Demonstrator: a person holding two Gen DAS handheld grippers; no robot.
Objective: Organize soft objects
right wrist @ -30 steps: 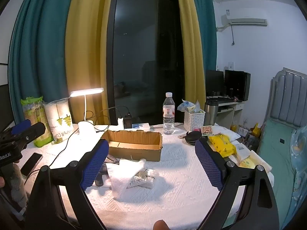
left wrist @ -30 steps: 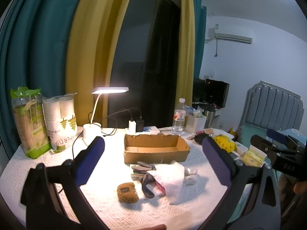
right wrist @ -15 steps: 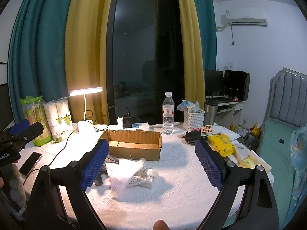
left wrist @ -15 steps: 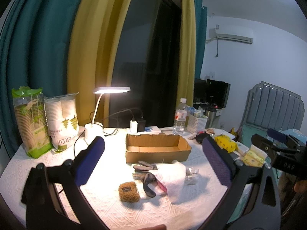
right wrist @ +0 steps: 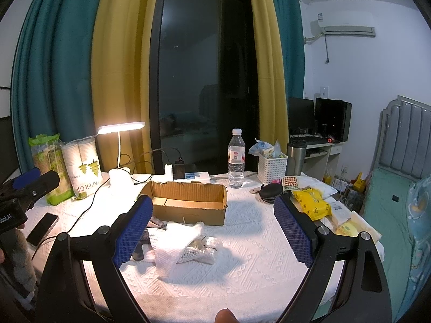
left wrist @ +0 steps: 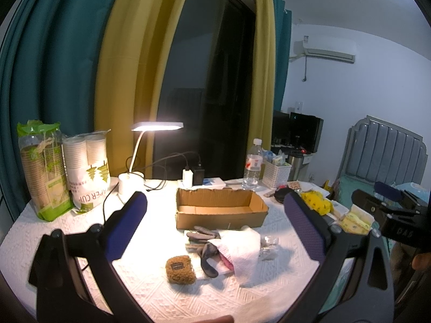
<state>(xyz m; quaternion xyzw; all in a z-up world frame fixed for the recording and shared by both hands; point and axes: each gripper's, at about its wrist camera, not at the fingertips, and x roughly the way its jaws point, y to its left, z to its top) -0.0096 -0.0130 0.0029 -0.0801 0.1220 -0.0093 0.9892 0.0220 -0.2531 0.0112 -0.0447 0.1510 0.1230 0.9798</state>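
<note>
I find the table (right wrist: 242, 245), covered in white embossed cloth, filling the near half of both views. At its middle stands an open cardboard box (left wrist: 221, 211), nothing visible inside it. At the far left stand two packs of paper cups (left wrist: 87, 172), with a lit desk lamp (left wrist: 140, 156) to their right. A water bottle (right wrist: 236, 158) and a white basket (right wrist: 272, 167) stand beyond the box, to its right; a yellow packet (right wrist: 309, 203) lies at the right edge.

The soft objects lie in a heap on the cloth just near of the box. The largest is a white cloth (left wrist: 239, 247), draped over a pair of grey gloves (left wrist: 202, 235) at its left. A clear bag of small white beads (right wrist: 198, 250) lies against its right side. A brown fuzzy pouch (left wrist: 180, 269) sits at the near left of the heap, just beside the gloves; I cannot tell whether it touches them.

My left gripper (left wrist: 215, 231) hangs above the near edge, its blue pads spread wide and holding nothing, the heap framed between them. My right gripper (right wrist: 212, 231) is likewise spread wide and empty, with the bead bag and white cloth between its fingers. Neither gripper touches any item
</note>
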